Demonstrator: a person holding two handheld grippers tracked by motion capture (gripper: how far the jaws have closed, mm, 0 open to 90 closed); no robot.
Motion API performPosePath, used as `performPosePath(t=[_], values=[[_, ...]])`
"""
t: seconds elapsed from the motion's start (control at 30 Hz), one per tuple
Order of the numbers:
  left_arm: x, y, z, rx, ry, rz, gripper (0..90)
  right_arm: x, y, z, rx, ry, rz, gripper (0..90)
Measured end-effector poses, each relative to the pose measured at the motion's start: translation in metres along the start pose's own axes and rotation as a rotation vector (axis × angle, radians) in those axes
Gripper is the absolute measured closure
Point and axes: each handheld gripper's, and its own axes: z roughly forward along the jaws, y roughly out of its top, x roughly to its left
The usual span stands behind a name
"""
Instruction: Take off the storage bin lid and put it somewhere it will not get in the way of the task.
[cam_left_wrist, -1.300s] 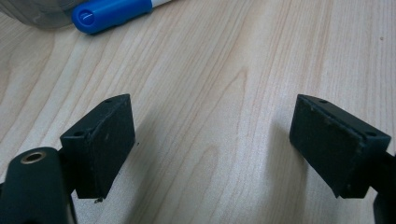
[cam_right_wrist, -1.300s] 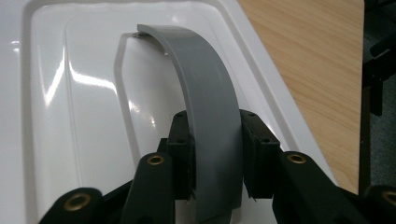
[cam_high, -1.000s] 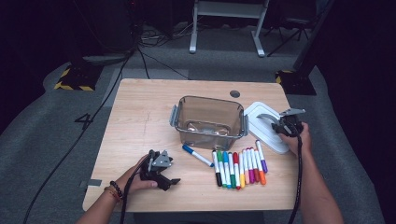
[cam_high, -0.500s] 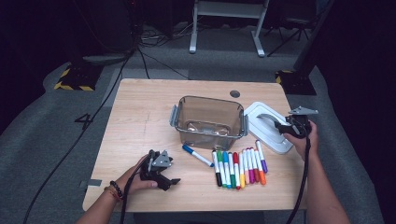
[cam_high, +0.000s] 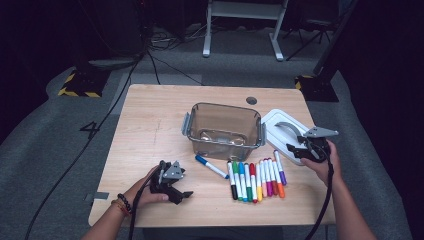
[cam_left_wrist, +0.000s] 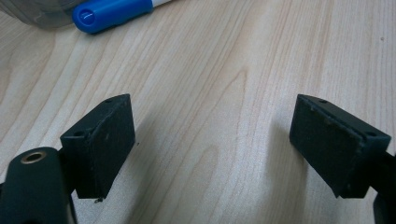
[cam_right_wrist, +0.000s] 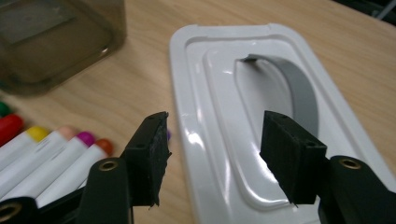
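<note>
A clear plastic container (cam_high: 225, 131) stands mid-table, with a white lid (cam_high: 280, 127) with a grey handle lying flat to its right. My right gripper (cam_high: 294, 149) hovers over the lid's near edge. Its jaws have just been opening and hold nothing; in the right gripper view the right gripper (cam_right_wrist: 215, 149) frames the lid (cam_right_wrist: 219, 88) below. My left gripper (cam_high: 181, 195) rests at the table's front left. In the left gripper view the left gripper (cam_left_wrist: 212, 140) stands open over bare wood. A blue marker (cam_high: 210, 166) lies loose in front of the container.
A row of several coloured markers (cam_high: 255, 180) lies side by side in front of the container, just left of my right hand. The blue marker's cap (cam_left_wrist: 112, 11) shows at the top of the left gripper view. A cable hole (cam_high: 251, 100) sits near the table's far edge.
My right gripper has drawn back from the lid's handle toward the table's near right and lifted a little, and its jaws have spread apart. The left gripper has stayed put.
</note>
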Motion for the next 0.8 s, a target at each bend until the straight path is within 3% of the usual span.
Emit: performPosePath(t=[0.27,0.37,0.43,0.67,0.8], values=[[0.0,0.0,0.0,0.0,0.0,0.0,14.6,0.028,-0.029,-0.011,0.04,0.078,-0.039,44.6],[0.0,0.0,0.0,0.0,-0.001,0.0,14.6,0.034,-0.037,-0.013,0.042,0.112,-0.03,44.4],[0.0,0.0,0.0,0.0,-0.002,0.001,14.5,0.039,-0.041,-0.014,0.049,0.109,-0.043,45.4],[0.0,0.001,0.001,0.001,-0.001,0.003,14.3,0.045,-0.051,-0.012,0.066,0.143,-0.029,46.4],[0.0,0.001,0.001,0.001,-0.001,0.003,14.3,0.045,-0.051,-0.013,0.063,0.138,-0.028,46.5]])
